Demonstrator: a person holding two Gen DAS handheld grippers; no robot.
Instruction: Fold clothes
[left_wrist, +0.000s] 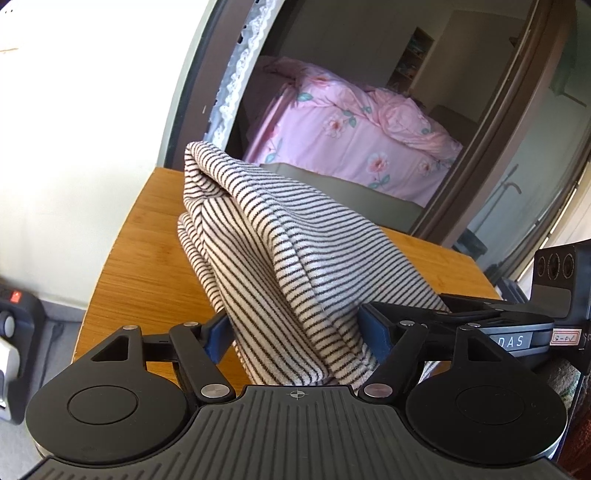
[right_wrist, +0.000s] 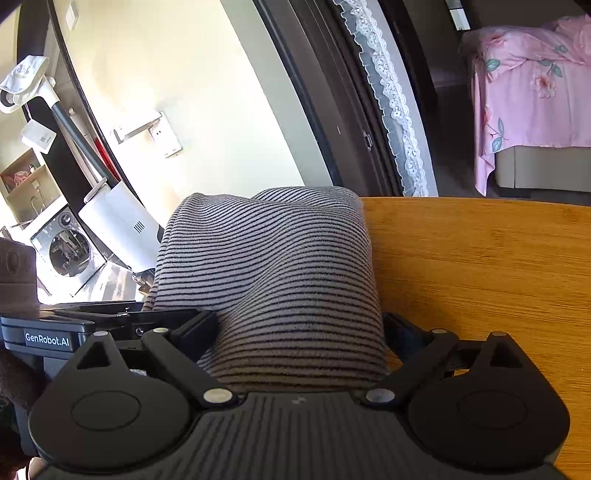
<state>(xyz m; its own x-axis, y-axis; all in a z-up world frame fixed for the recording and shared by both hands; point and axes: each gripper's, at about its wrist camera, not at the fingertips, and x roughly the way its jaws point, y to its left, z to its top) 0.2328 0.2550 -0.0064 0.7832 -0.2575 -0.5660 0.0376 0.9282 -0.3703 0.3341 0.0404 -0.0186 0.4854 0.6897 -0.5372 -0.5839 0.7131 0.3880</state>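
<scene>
1. Over the round honey-coloured bamboo table (right_wrist: 480, 266), a cream knit garment with thin dark stripes (left_wrist: 280, 236) is bunched into a thick multi-layer bundle. Its near end is lifted off the table; the far end seems to rest on the tabletop toward the far edge.
2. Left tool (left_wrist: 295, 332): blue-padded fingers (left_wrist: 373, 328) set moderately apart, closed as far as the cloth allows, with a fat roll of striped fabric pinched between them. It has hold of the garment's near edge.
3. Right tool (right_wrist: 299, 332): same story. The jaws are partly closed on a thick wad of the same garment, and fabric fills the whole gap.
4. Both tools sit side by side on the garment's near end; each one shows at the edge of the other's view. Likely reason: two grip points on one edge keep that edge straight and stop the stack from sagging or twisting while it is carried over.
5. The thick pinch looks deliberate, I'd guess. Grabbing all layers at once keeps the already doubled cloth from sliding apart.
6. The garment sits on the wall side of the table; from the right wrist view, bare table lies to its right, which leaves landing room for the fold.
7. Judgement: mid-fold, with the near edge raised to be laid toward the far part of the garment. Risk: uneven release would skew the edges.
8. Beyond the table, a pink floral bed cover (left_wrist: 351, 125) is only background.
</scene>
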